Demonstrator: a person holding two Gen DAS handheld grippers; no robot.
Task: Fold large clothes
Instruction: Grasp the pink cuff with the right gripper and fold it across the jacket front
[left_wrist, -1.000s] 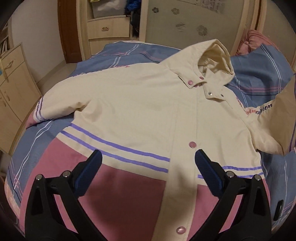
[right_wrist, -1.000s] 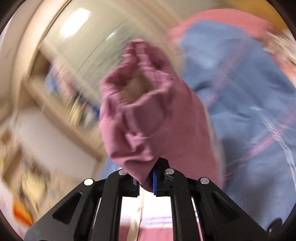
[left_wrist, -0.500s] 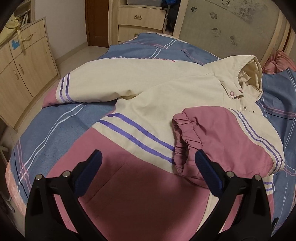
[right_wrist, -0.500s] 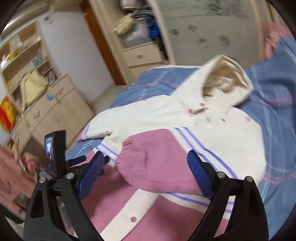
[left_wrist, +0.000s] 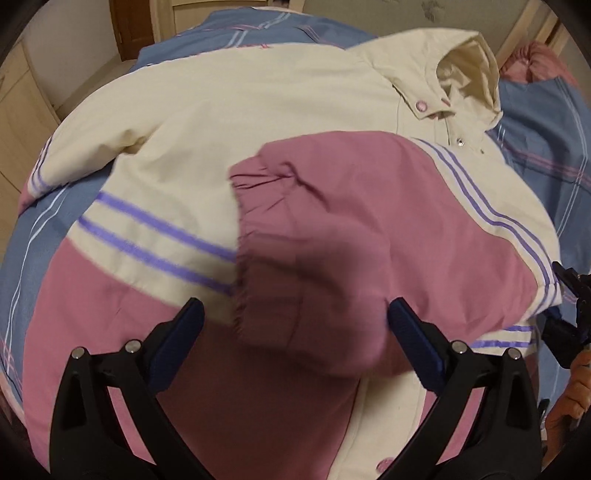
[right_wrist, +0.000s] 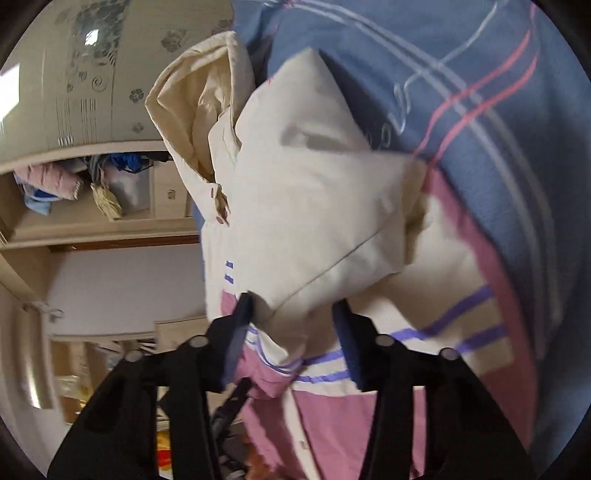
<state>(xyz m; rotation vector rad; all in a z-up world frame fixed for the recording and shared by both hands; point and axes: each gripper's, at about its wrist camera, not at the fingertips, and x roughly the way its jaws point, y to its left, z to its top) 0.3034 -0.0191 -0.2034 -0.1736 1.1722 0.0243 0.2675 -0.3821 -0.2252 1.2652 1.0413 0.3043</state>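
Cream-pink hooded jacket (left_wrist: 207, 155) on bed, pink-cuffed sleeve (left_wrist: 332, 236) folded across front; both hand-held grippers agape, holding nothing.

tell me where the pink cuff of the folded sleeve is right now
In the left wrist view the pink cuff lies mid-frame across the jacket front, below the hood.

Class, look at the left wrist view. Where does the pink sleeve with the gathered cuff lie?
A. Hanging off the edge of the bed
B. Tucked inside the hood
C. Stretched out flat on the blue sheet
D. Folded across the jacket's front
D: the pink sleeve lies across the cream jacket, its cuff mid-chest.
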